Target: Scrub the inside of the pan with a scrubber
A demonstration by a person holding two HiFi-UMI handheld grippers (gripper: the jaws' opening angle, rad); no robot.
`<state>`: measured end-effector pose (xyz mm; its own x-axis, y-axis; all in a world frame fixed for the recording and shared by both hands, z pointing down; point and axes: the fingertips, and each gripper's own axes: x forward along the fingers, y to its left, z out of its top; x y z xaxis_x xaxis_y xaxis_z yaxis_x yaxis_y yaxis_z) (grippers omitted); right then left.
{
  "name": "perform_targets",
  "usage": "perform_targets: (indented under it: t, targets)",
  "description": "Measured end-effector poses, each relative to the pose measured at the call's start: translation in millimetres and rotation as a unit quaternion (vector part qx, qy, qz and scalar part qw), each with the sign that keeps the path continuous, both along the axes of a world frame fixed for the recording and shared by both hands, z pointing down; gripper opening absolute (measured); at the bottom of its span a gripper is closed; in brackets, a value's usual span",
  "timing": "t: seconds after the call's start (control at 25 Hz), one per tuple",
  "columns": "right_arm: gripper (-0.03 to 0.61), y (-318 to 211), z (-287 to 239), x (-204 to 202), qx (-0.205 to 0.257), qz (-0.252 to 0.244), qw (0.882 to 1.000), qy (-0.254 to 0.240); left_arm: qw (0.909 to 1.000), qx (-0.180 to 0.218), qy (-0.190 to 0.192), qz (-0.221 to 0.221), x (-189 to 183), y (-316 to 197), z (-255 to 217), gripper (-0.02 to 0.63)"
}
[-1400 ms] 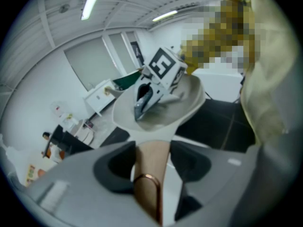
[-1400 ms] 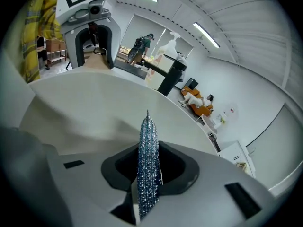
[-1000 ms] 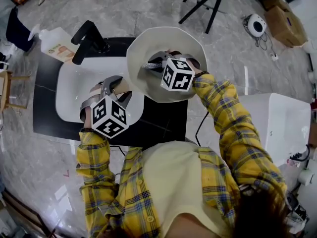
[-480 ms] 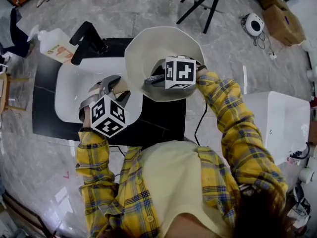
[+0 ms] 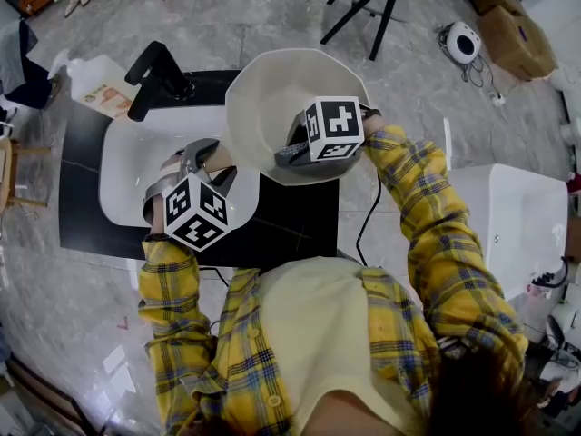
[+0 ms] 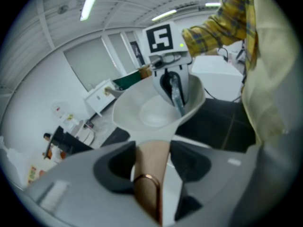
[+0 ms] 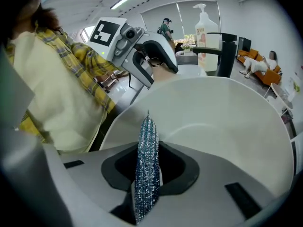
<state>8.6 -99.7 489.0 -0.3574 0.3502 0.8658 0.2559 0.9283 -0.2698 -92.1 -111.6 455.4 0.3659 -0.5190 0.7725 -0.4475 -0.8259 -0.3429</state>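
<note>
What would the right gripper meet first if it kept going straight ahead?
The pan's inner wall, likely: the scrubber clamped in the right gripper points into it and would touch first. The gap is unclear.

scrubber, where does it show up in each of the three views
Head view: the scrubber is a grey sliver at centre, just left of the marker cube.
Left gripper view: upper middle, a bluish strip in the right gripper.
Right gripper view: bottom centre, clamped upright between the jaws.
Shared landmark: the pan behind it in all three.
</note>
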Motion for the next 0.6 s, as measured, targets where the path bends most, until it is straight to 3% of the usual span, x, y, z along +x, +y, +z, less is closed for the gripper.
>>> perform_targets:
  t: [0.2,0.36,0.48,0.6]
  targets:
    - [0.084,-8,-20,2,0.019,-0.001,0.999,-0.026,1.0,0.001,-0.001,0.0,0,1,0,0.233]
    - [0.084,-43,-38,0,0.113,0.026,0.992,-0.054,1.0,0.001,-0.001,0.0,1,0,-1,0.233]
    - [0.084,-78,-45,-2,0.213,0.051,0.973,-0.066,1.0,0.001,-0.001,-0.001,0,1,-1,0.233]
    - [0.084,-110,-48,-2,0.314,0.063,0.945,-0.07,1.0,0.001,0.0,-0.001,0,1,-1,0.233]
